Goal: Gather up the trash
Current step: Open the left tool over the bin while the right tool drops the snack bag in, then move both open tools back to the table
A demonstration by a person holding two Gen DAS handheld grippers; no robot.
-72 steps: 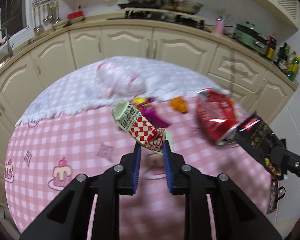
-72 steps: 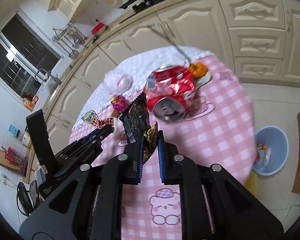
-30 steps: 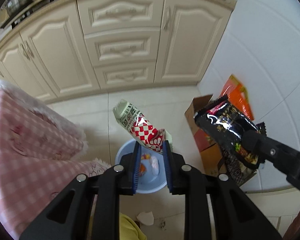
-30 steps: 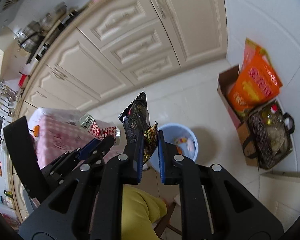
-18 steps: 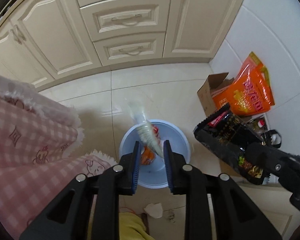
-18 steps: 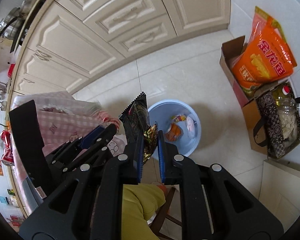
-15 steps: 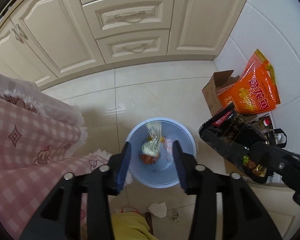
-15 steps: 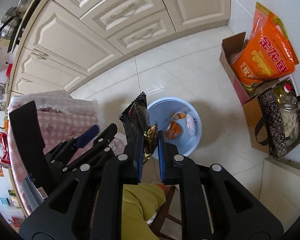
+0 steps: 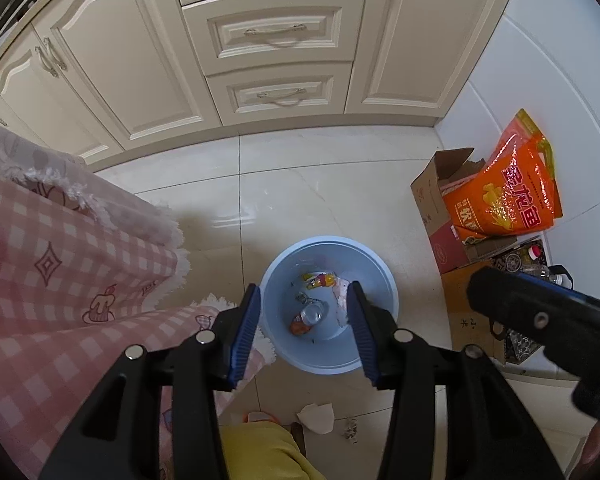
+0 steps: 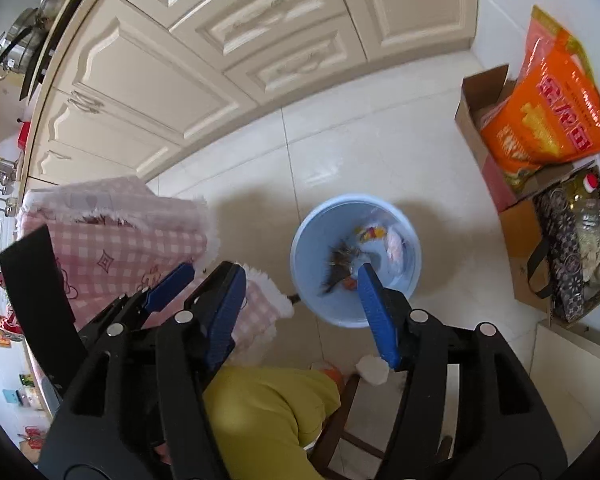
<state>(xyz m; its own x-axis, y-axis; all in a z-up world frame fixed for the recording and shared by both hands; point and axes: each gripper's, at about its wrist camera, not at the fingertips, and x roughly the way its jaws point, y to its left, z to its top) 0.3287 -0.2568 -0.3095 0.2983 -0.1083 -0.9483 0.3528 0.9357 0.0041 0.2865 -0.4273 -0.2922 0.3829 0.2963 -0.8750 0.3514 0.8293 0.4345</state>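
A pale blue bin [image 9: 384, 280] stands on the tiled floor and holds several pieces of trash, among them a can [image 9: 311, 314] and bright wrappers [image 9: 319, 280]. My left gripper [image 9: 304, 336] hangs above the bin. Its jaws are opening and nothing is between them. In the right wrist view the bin [image 10: 312, 232] lies just past my right gripper [image 10: 300, 314], whose jaws are also opening and hold nothing. A black snack wrapper [image 10: 338, 264], blurred, is dropping inside the bin.
A pink checked tablecloth [image 9: 60, 260] hangs at the left. A cardboard box [image 9: 432, 208] with an orange bag [image 9: 504, 196] and a patterned tote [image 10: 572, 248] stand at the right. Cream cabinets [image 9: 276, 40] run behind. A crumpled tissue [image 9: 316, 416] lies near a person's yellow garment [image 10: 268, 408].
Both grippers sank toward the bin. The left one let go of the red-and-white checked carton, which fell in. The right one has just opened and dropped the black wrapper.
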